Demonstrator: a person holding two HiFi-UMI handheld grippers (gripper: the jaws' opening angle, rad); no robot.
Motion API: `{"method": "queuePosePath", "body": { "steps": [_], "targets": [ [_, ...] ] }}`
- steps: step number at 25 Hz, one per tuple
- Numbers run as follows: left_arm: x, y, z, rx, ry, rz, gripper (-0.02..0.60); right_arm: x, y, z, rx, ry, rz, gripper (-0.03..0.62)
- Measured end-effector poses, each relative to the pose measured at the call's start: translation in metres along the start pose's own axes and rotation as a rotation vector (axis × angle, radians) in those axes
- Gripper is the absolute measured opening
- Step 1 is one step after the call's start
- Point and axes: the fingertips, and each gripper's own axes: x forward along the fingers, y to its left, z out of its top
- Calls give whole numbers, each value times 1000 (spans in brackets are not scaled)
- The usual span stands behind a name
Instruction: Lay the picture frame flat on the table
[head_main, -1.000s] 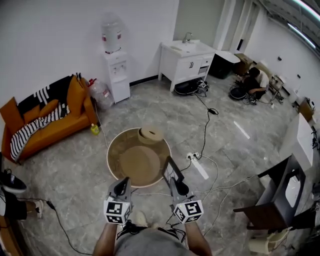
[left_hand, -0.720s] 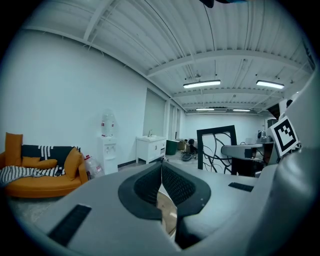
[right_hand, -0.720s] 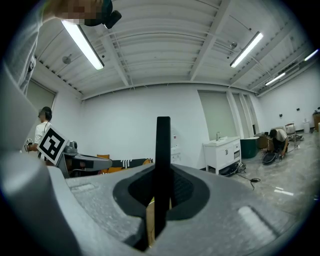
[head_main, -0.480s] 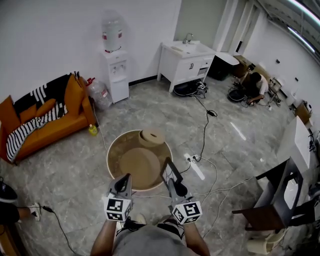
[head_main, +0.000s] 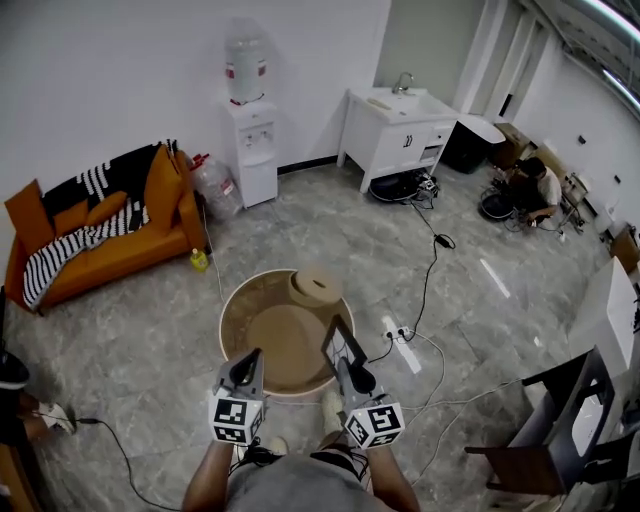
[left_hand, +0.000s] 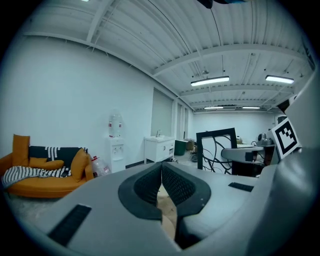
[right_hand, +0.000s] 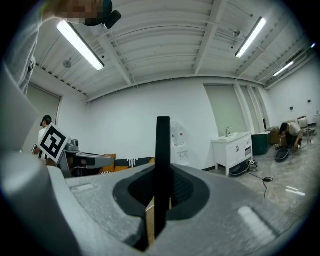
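**Frame held upright over the desk's near rim**

The right gripper (head_main: 347, 364) has its jaws clenched on one edge of the picture frame (head_main: 339, 343). The frame stands upright just below the centre of the head view, over the near rim of the round desk (head_main: 232, 305), probably ready to be tipped flat. The left gripper (head_main: 246, 366) hangs beside it, jaws pressed together on nothing
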Motion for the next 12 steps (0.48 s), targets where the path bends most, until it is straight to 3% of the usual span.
{"method": "queuePosePath", "body": {
  "steps": [6, 12],
  "targets": [
    [60, 7, 16, -26, 13, 130, 20, 64, -59, 9, 21, 35, 123, 28],
    [94, 18, 21, -78, 32, 265, 20, 115, -92, 13, 28, 84, 246, 28]
  ]
}}
